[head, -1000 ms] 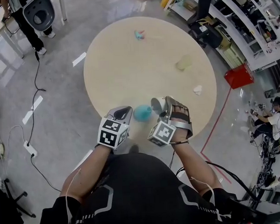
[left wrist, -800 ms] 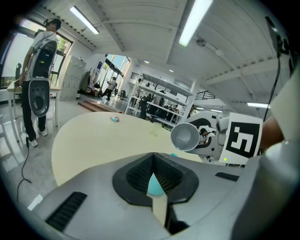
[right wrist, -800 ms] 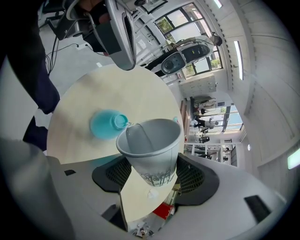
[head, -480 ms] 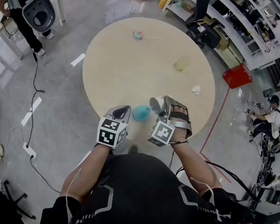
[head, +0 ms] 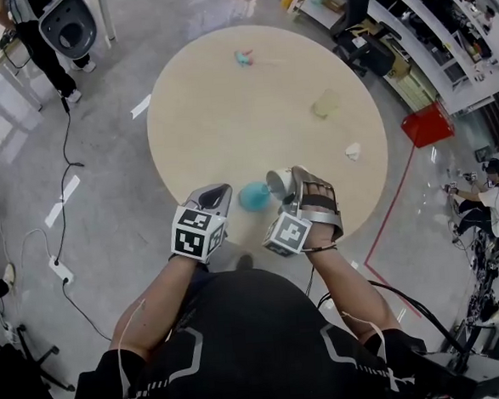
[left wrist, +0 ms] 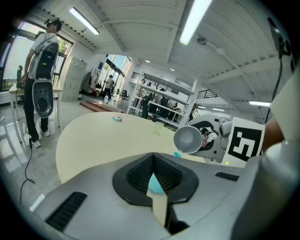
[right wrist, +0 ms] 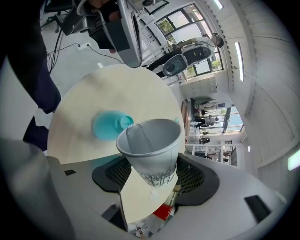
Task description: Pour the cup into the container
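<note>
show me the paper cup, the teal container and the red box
paper cup [right wrist: 154, 166], right gripper view, outer wall below the rim
teal container [head: 253, 197], head view, its top
red box [head: 426, 126], head view, its side

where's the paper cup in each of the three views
Head view: paper cup just below centre, tipped on its side.
Left gripper view: right of centre, mouth facing the camera.
Right gripper view: centre, gripped between the jaws.
Shared landmark: the teal container beside the cup.
</note>
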`<state>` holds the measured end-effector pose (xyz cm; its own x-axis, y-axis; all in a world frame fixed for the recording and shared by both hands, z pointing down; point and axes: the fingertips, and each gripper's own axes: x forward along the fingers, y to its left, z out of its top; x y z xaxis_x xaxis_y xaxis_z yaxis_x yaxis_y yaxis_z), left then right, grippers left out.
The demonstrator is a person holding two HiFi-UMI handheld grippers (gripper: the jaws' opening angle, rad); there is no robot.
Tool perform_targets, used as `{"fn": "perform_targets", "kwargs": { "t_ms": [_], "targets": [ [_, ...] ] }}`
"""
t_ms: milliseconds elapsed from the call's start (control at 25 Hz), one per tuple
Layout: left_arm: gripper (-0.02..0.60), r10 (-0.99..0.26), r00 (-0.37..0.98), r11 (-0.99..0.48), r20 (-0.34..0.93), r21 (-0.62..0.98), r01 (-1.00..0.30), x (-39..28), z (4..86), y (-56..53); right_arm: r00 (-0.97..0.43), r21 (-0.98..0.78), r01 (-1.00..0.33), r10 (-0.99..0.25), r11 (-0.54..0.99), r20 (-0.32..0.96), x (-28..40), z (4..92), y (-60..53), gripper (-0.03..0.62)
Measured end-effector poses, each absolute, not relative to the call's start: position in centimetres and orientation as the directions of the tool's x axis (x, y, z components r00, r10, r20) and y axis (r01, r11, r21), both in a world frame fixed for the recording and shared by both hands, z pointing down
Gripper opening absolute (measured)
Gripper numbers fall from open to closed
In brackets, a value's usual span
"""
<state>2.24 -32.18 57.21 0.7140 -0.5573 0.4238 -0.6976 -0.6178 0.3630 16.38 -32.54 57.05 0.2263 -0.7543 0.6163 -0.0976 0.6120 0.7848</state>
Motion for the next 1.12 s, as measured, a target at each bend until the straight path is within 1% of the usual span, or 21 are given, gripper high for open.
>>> {"fn": "perform_targets", "kwargs": {
  "t_ms": [160,320,520,720,880,1120],
  "targets": [
    [0.002,-0.554,0.712,-0.619,0.431,0.359,-0.699,2.2,57.2,-32.0,0.192,0.785,-0.141,-0.761,0.604,0.620,15.3,56.3,-32.7,0.305],
    [0.002,-0.551,0.714,-0.626,0.431,0.352,-0.696,2.6,56.8,-31.9,0.204,0.753,-0.200,-0.725,0.627,0.658,16.6,58.0,-32.0,0.305],
    [0.002,-0.551,0.718,-0.614,0.424,0.377,-0.694,2.5,56.2,-32.1,0.147,0.717,-0.330,-0.717,0.614,0.681,16.2,58.3,-32.1,0.305],
    [0.002,-0.552,0.714,-0.623,0.431,0.357,-0.696,2.8,55.9,-32.1,0.105,0.682,-0.424,-0.715,0.596,0.691,16.4,58.8,-32.0,0.306],
    [0.002,-0.552,0.706,-0.624,0.443,0.342,-0.702,3.1,56.0,-32.1,0.058,0.627,-0.530,-0.713,0.571,0.698,17.0,59.0,-31.8,0.307],
    [0.002,-0.546,0.709,-0.641,0.447,0.322,-0.697,4.0,55.9,-32.2,0.011,0.548,-0.650,-0.715,0.526,0.699,18.5,59.3,-31.9,0.307]
  ]
}}
